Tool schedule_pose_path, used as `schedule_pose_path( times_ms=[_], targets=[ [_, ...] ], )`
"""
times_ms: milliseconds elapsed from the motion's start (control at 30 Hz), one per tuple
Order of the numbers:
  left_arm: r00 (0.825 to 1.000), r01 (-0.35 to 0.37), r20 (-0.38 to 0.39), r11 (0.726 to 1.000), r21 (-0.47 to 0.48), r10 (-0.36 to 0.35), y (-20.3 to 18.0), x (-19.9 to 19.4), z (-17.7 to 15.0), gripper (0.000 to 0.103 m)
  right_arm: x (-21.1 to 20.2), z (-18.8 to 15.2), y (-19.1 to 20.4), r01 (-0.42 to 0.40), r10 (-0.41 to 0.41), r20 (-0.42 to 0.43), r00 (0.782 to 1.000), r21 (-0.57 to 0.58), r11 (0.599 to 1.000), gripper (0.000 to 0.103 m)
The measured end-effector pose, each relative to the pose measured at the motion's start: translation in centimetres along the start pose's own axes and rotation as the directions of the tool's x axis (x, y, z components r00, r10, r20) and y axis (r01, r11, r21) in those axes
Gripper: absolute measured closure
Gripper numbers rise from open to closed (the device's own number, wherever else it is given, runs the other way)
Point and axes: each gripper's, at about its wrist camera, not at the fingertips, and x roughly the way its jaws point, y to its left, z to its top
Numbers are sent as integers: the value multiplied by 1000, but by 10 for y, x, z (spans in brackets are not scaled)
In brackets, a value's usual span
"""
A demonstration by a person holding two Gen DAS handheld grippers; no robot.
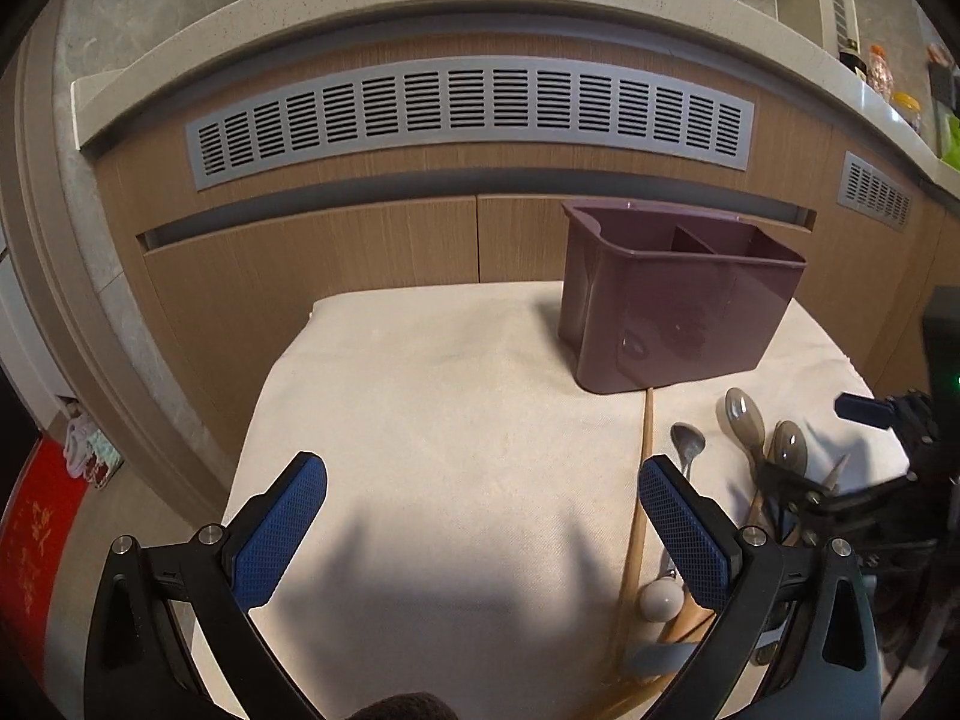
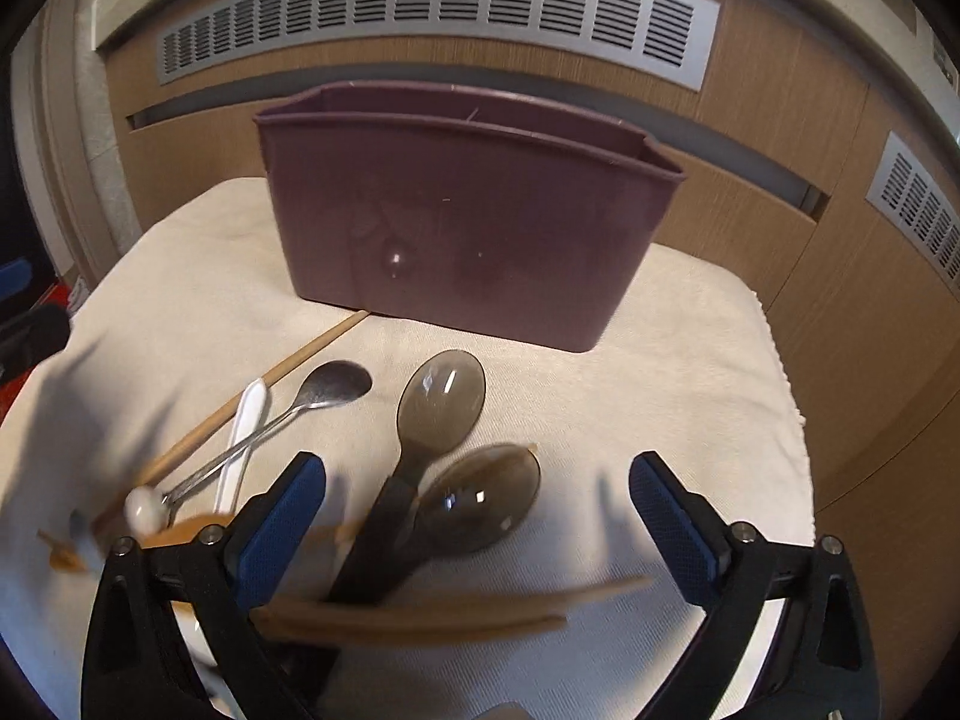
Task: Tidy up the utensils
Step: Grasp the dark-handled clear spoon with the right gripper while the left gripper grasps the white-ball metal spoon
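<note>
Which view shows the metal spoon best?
The right wrist view: the metal spoon lies whole and unobstructed on the cloth, bowl to handle. In the left wrist view only its bowl and upper handle show, the rest is hidden behind a finger.

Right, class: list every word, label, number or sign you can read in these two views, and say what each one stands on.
None can be read.
Red mat on the floor, left wrist view: gold characters, too blurred to read.
Bottles on the counter: labels too small to read.
Purple utensil holder: no lettering visible, only faint marks on its front.
</note>
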Motion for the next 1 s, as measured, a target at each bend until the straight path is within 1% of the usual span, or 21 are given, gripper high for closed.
schedule_pose_path(
  times_ms=[67, 133, 233, 300, 333, 367, 400, 533, 600, 700, 733, 767, 800, 867, 900, 967, 1000],
  targets=[
    [1000, 5, -10, 1000, -4, -5, 1, 3, 0, 0, 12, 8, -1, -13, 14, -27, 1000, 32, 999, 23],
    [1000, 10, -15, 1000, -4, -10, 1, 5, -1, 0, 21, 15, -4, -44, 47, -52, 998, 63, 997, 24],
    [1000, 18, -21, 1000, -6, -18, 2, 5, -1, 0, 30, 21, -8, -54, 59, -71, 996, 69, 996, 29],
    [999, 28, -26, 1000, -10, -28, 2, 5, -1, 0, 35, 23, -7, -82, 86, -91, 992, 49, 995, 42],
    [999, 31, -26, 999, -11, -32, 2, 4, -1, 0, 37, 24, -6, -93, 97, -97, 991, 40, 995, 45],
    [999, 32, -27, 999, -10, -33, 1, 4, -1, 0, 36, 24, -5, -97, 99, -96, 990, 25, 995, 54],
    [999, 33, -28, 999, -10, -33, 0, 3, -1, 0, 34, 25, -4, -100, 100, -96, 990, 5, 995, 69],
    [998, 52, -34, 999, 6, -52, -7, 1, -1, 0, 20, 22, -13, -123, 122, -96, 988, -8, 992, 69],
    [996, 77, -41, 997, 31, -76, -14, 1, -1, 0, 10, 15, -22, -116, 115, -92, 989, -6, 993, 69],
    [988, 138, -73, 988, 68, -133, -28, 1, -4, 2, -8, 2, -41, -112, 115, -81, 990, 37, 993, 69],
    [984, 163, -85, 983, 80, -156, -32, 0, -6, 7, -13, -4, -47, -111, 114, -78, 990, 49, 993, 69],
    [981, 179, -95, 980, 92, -170, -36, -1, -8, 16, -18, -10, -50, -107, 111, -75, 991, 57, 993, 69],
    [977, 195, -106, 975, 106, -184, -40, -2, -11, 21, -23, -15, -54, -102, 106, -71, 992, 64, 993, 69],
    [969, 228, -127, 966, 120, -213, -48, -4, -18, 37, -24, -17, -57, -92, 97, -65, 993, 75, 993, 69],
    [964, 247, -132, 962, 116, -231, -51, -6, -21, 42, -22, -20, -58, -90, 95, -59, 994, 80, 993, 69],
    [949, 295, -146, 952, 86, -281, -52, -6, -24, 58, -29, -26, -60, -96, 100, -47, 994, 92, 991, 69],
    [942, 314, -149, 947, 68, -301, -52, -7, -25, 62, -29, -28, -60, -100, 104, -42, 994, 95, 990, 69]
  ],
)
